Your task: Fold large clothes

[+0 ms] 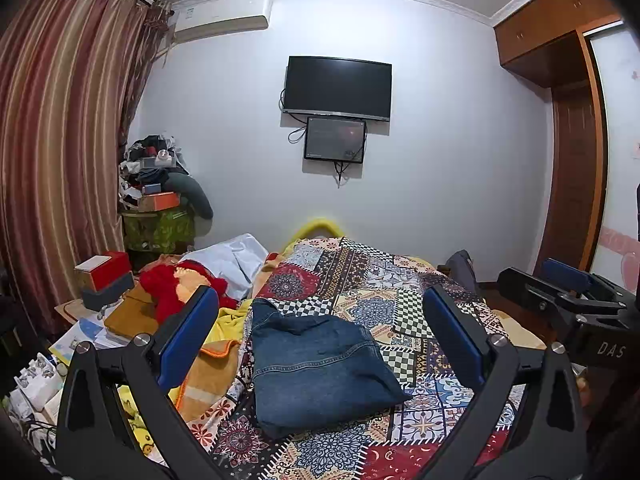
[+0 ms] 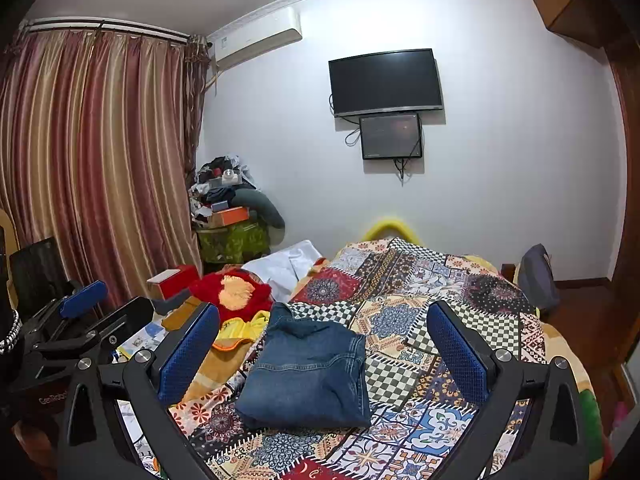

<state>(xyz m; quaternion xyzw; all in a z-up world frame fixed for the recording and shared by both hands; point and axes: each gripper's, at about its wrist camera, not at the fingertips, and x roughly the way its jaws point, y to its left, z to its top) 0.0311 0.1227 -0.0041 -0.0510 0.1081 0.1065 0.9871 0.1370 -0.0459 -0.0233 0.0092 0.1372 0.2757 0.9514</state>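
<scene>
A pair of blue jeans (image 1: 320,364) lies folded into a compact rectangle on the patchwork bedspread (image 1: 400,292). It also shows in the right wrist view (image 2: 308,372) on the bedspread (image 2: 440,292). My left gripper (image 1: 320,320) is open and empty, held above and short of the jeans, fingers (image 1: 188,332) wide apart. My right gripper (image 2: 324,332) is open and empty, likewise held back above the jeans. The right gripper shows at the right edge of the left wrist view (image 1: 560,292); the left gripper shows at the left edge of the right wrist view (image 2: 80,312).
Left of the jeans lie a red and orange garment (image 2: 236,292), yellow cloth (image 2: 244,328), a white cloth (image 2: 288,264) and boxes (image 1: 104,276). A cluttered stand (image 2: 228,216) stands by the curtain (image 2: 100,160). A TV (image 2: 384,80) hangs on the far wall. A wardrobe (image 1: 572,160) is right.
</scene>
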